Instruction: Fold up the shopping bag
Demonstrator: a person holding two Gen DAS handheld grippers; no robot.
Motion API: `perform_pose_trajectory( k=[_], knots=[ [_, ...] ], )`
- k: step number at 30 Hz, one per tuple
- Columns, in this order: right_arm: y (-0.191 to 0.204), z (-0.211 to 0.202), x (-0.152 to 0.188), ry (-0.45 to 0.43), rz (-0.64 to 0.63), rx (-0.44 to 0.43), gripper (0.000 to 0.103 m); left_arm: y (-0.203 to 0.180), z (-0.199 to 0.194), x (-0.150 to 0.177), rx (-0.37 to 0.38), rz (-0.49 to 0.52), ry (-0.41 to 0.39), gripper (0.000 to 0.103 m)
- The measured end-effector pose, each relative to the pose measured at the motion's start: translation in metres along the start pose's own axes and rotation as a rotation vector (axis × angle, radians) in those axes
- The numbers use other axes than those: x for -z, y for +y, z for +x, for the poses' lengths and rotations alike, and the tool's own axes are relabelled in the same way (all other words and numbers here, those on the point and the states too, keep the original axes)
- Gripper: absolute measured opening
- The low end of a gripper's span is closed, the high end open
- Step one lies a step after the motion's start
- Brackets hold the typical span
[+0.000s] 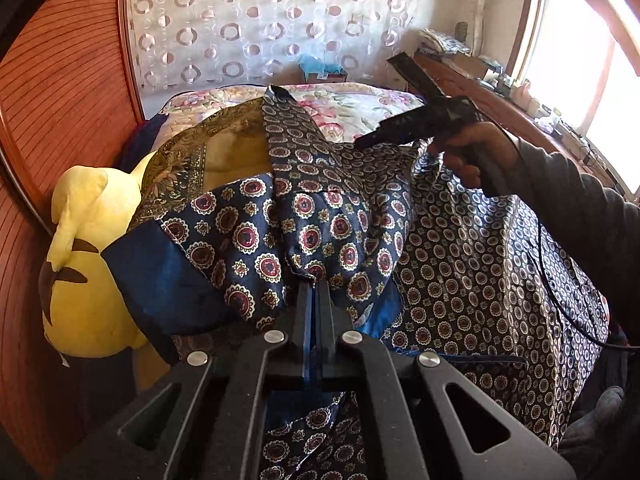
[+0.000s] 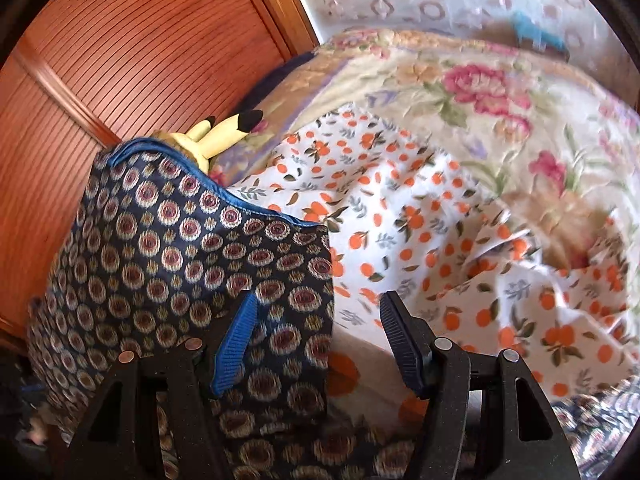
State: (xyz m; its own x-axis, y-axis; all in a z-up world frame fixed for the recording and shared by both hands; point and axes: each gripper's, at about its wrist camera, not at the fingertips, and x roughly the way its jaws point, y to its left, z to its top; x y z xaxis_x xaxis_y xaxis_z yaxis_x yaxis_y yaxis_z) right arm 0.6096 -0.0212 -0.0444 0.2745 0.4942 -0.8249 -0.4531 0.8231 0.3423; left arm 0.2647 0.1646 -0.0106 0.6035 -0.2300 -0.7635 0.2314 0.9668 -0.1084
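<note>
The shopping bag is navy cloth with red-and-cream medallions and a plain blue trim, bunched and lifted over the bed. My left gripper is shut on a fold of it, with blue trim pinched between the pads. Further right the bag hangs down in a wide sheet. A hand holds my right gripper above the bag's upper right part, its two fingers spread. In the right wrist view the right gripper stands open; the bag lies behind its left finger, and the bag's right edge sits in the gap, untouched.
A yellow plush toy sits at the left against the ribbed wooden wardrobe. A gold-patterned cloth lies behind the bag. A white cloth with orange print covers the floral bedspread. A cluttered wooden ledge runs under the window.
</note>
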Motion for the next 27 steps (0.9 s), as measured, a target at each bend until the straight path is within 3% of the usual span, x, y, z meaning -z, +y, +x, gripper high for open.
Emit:
perform_pose_trajectory(
  k=[4,7,9,11,16,27],
  knots=[
    [-0.007,0.015,-0.018,0.034,0.033,-0.053,0.06,0.001,-0.007,-0.006,-0.009,0.001,-0.024,0.002],
    [-0.008,0.021,-0.026,0.045,0.028,-0.058,0.039,0.002,-0.008,-0.01,-0.013,0.005,-0.03,0.002],
    [-0.004,0.024,-0.025,0.054,0.013,-0.042,0.016,0.005,-0.007,-0.013,-0.018,0.005,-0.031,0.002],
    [0.001,0.025,-0.024,0.051,-0.005,-0.047,0.005,0.007,-0.006,-0.014,-0.019,0.004,-0.032,0.002],
    [0.019,-0.006,-0.017,-0.094,-0.062,-0.032,0.001,0.008,-0.001,-0.027,-0.037,0.009,-0.043,0.002],
    [0.065,-0.131,0.02,-0.489,-0.238,0.03,0.001,0.042,0.022,-0.105,-0.195,0.014,-0.102,0.002]
  ],
)
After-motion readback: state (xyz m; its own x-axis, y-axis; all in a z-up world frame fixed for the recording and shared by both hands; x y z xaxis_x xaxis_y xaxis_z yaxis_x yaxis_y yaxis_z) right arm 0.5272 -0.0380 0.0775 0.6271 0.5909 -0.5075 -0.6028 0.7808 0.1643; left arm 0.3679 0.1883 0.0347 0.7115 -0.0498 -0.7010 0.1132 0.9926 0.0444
